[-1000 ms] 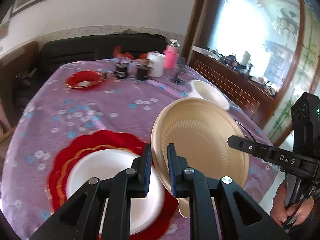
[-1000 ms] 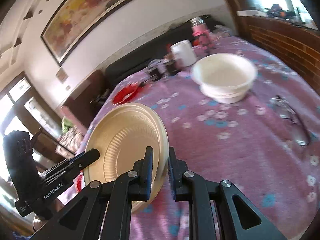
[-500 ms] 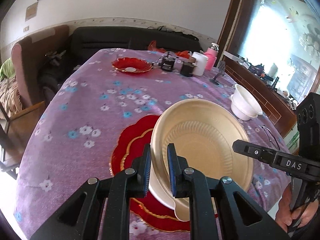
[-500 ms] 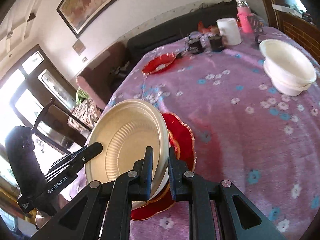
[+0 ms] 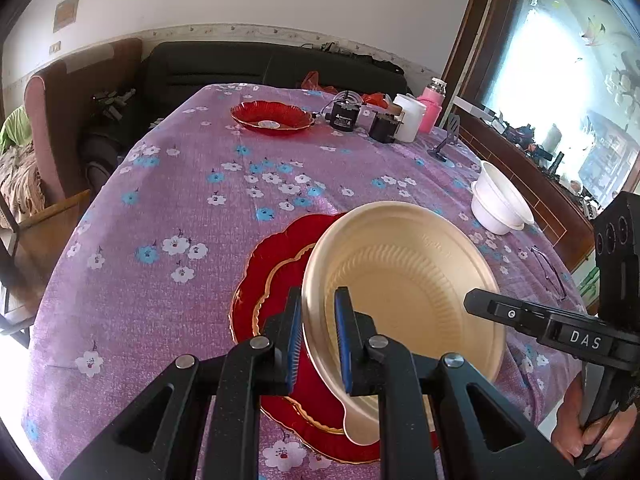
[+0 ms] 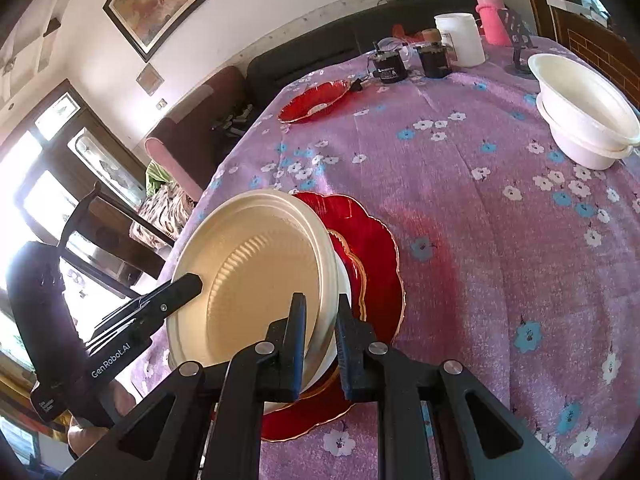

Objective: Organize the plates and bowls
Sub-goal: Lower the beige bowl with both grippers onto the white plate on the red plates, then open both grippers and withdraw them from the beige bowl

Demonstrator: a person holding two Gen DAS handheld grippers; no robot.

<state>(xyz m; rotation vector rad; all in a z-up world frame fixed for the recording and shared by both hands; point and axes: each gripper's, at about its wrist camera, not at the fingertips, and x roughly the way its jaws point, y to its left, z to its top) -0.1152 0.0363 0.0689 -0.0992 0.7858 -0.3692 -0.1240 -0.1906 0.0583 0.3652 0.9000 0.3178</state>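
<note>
My left gripper (image 5: 318,338) and right gripper (image 6: 320,340) each have their jaws clamped on opposite rims of the beige plate (image 5: 404,284), holding it tilted just above the red plate (image 5: 276,256) on the desk (image 5: 168,200). Stacked white bowls (image 6: 588,120) sit well beyond the red plate.

— what are you gripping on the right?
— your right gripper (image 6: 319,330) is clamping the cream plate's (image 6: 256,280) rim, over the red plate (image 6: 376,264).
— and the other gripper?
— your left gripper (image 6: 188,285) is pinching its far edge.
</note>
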